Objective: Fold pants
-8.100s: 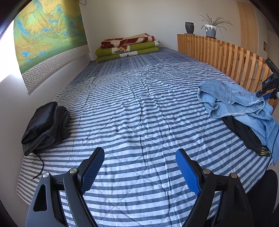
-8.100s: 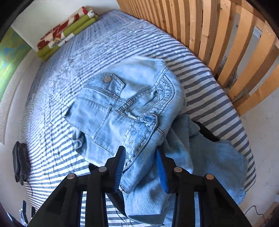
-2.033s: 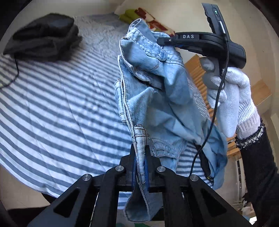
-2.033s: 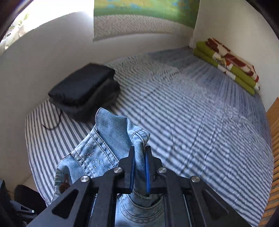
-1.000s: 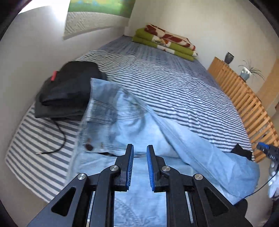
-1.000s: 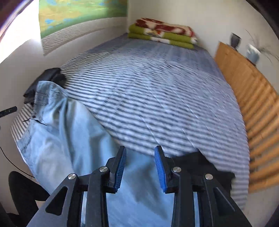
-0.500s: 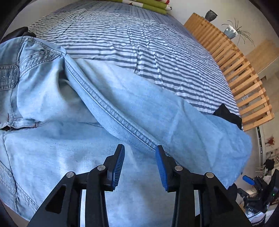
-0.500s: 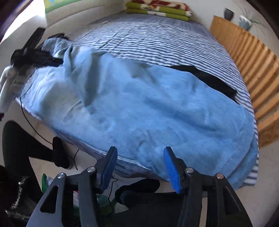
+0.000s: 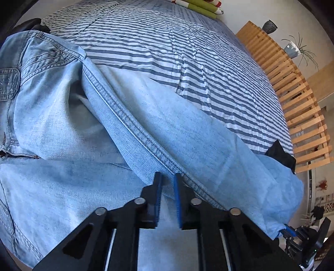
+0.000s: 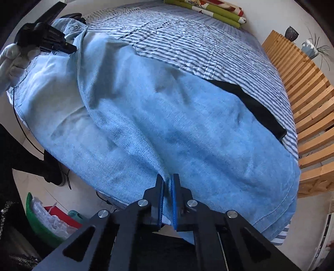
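Light blue jeans (image 9: pixel 187 135) lie spread across the near edge of the striped bed (image 9: pixel 187 52), waist to the left and legs to the right. My left gripper (image 9: pixel 167 187) is shut on a fold of denim beside the long side seam. From the right wrist it shows at upper left (image 10: pixel 72 49), held by a white-gloved hand (image 10: pixel 12 60), its tip on the jeans near the waist. My right gripper (image 10: pixel 167 187) is shut on the jeans (image 10: pixel 187 125) at the near edge of the leg. In the left view it (image 9: pixel 286 229) sits at the leg's hem.
A black garment (image 10: pixel 250 104) lies partly under the jeans' far edge. A wooden slatted rail (image 10: pixel 309 100) runs along the right of the bed. Folded blankets (image 10: pixel 208 10) sit at the far end. A green basket (image 10: pixel 41 221) stands on the floor at lower left.
Both grippers have gone from open to shut on the denim. Before that the jeans were lifted, shaken out and laid flat over the bed's near edge.
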`<state>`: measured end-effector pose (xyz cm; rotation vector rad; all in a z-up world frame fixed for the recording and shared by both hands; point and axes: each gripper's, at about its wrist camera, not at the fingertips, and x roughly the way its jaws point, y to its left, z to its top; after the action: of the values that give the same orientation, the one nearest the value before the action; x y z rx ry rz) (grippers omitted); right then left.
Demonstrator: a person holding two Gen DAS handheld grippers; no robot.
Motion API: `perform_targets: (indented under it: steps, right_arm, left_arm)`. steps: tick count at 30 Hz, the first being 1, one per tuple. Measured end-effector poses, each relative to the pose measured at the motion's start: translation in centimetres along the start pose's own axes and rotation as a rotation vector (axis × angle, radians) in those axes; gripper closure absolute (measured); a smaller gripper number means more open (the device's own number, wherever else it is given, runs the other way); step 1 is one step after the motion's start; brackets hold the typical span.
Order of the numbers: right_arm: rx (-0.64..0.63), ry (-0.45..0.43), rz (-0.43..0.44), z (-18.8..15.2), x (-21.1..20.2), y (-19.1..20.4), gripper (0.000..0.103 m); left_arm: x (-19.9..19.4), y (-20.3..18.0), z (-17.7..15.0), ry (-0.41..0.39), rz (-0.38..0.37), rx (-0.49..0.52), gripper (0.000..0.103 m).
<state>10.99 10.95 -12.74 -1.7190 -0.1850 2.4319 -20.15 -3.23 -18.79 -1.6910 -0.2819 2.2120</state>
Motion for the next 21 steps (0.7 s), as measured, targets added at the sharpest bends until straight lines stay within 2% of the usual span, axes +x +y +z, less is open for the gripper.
perform_targets:
  steps: [3, 4, 5, 7, 8, 9, 11, 13, 14, 15, 16, 17, 19, 21]
  right_arm:
    - [-0.026, -0.038, -0.044, 0.9, -1.3, -0.2, 0.098]
    - [-0.035, -0.047, -0.054, 1.3, -1.8, -0.2, 0.098]
    - [-0.041, -0.052, -0.061, 1.7, -2.0, -0.4, 0.098]
    - [-0.058, -0.056, -0.074, 2.3, -2.4, -0.3, 0.098]
    - [-0.066, -0.057, -0.078, 2.5, -2.4, -0.2, 0.098]
    - [-0.076, -0.058, -0.081, 2.5, -2.6, 0.1, 0.098]
    - [-0.097, -0.061, -0.084, 2.4, -2.9, 0.6, 0.098]
    - [-0.117, -0.07, -0.098, 2.2, -3.4, 1.0, 0.098]
    - [-0.128, -0.075, -0.111, 2.2, -3.7, 1.1, 0.098]
    - [-0.138, -0.08, -0.126, 2.1, -3.9, 1.3, 0.098]
    - [-0.147, -0.084, -0.137, 2.2, -4.0, 1.0, 0.098]
    - [-0.152, -0.088, -0.149, 2.3, -4.1, 0.9, 0.099]
    - [-0.158, -0.106, -0.19, 2.9, -4.5, 0.4, 0.099]
    - [-0.168, -0.141, -0.278, 4.1, -5.0, -0.2, 0.099]
  left_arm:
    - [-0.9, -0.1, 0.1, -0.022, -0.034, 0.024, 0.096]
    - [-1.2, 0.1, 0.3, -0.021, -0.045, 0.017, 0.087]
    - [-1.3, 0.1, 0.6, -0.01, -0.066, 0.003, 0.066]
    - [-2.1, 0.5, 1.5, -0.028, -0.086, -0.015, 0.041]
    - [-2.3, 0.4, 1.9, -0.042, -0.063, -0.008, 0.034]
    - [-2.1, 0.4, 2.5, -0.037, -0.035, -0.008, 0.033]
    - [-1.0, 0.8, 3.6, 0.014, -0.024, -0.031, 0.033]
    - [0.5, 1.3, 4.3, 0.067, -0.005, -0.046, 0.034]
    - [1.3, 1.6, 4.5, 0.085, 0.008, -0.053, 0.043]
    - [1.9, 1.9, 4.5, 0.101, 0.024, -0.058, 0.055]
    - [2.3, 2.4, 4.6, 0.116, 0.043, -0.072, 0.081]
    - [2.4, 2.8, 4.5, 0.113, 0.036, -0.097, 0.091]
    - [1.6, 3.5, 4.6, 0.082, -0.024, -0.14, 0.097]
    - [0.0, 3.2, 5.0, 0.045, -0.058, -0.132, 0.099]
